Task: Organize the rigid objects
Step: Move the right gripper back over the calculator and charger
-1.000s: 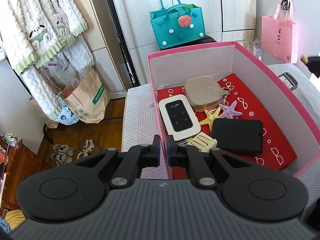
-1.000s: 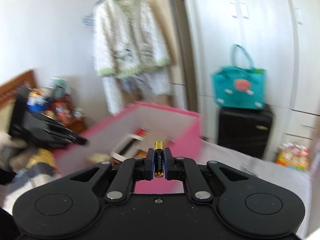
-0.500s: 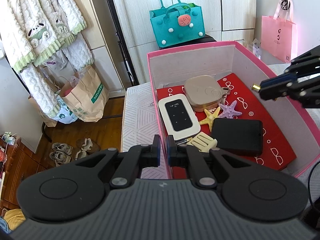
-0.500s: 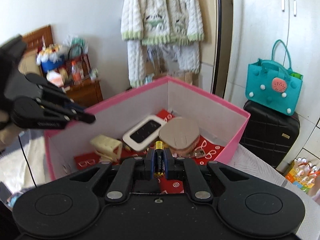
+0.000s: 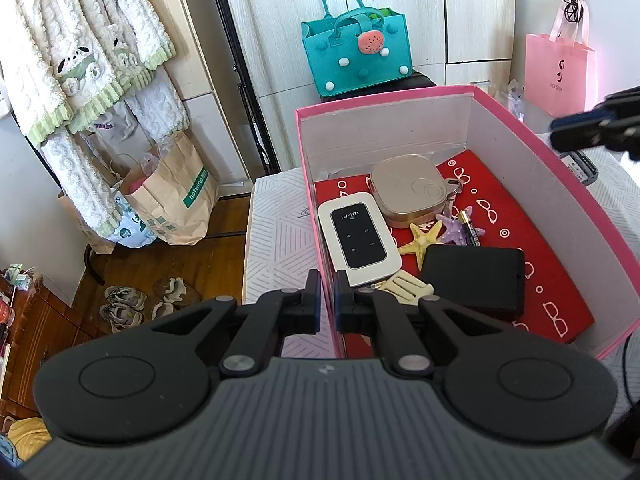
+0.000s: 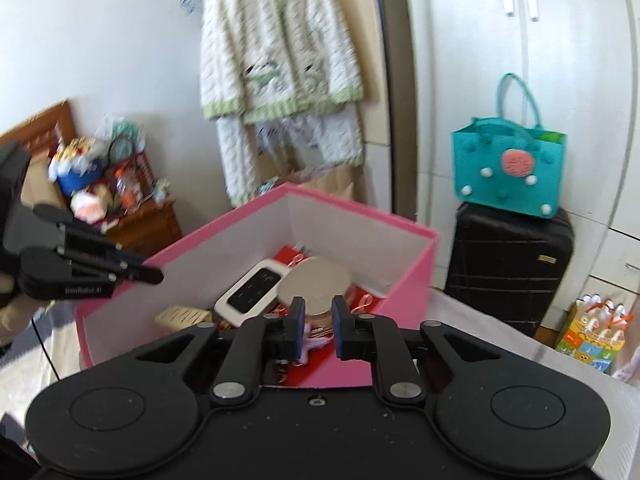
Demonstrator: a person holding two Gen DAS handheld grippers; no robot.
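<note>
The battery (image 5: 470, 227) has dropped from the right claw (image 6: 316, 326), whose jaws are opening with nothing between them; it is lying in the pink box (image 5: 532, 148) beside the purple starfish (image 5: 454, 232). The left claw (image 5: 327, 300) is staying clenched and empty.

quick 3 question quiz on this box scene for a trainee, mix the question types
1. True or false: the battery lies inside the pink box.
2. Which touches the battery? A) purple starfish B) teal bag C) paper bag
3. What sits between the right gripper jaws as they open?

Key: 1 true; 2 A; 3 nothing, the gap is empty.
</note>
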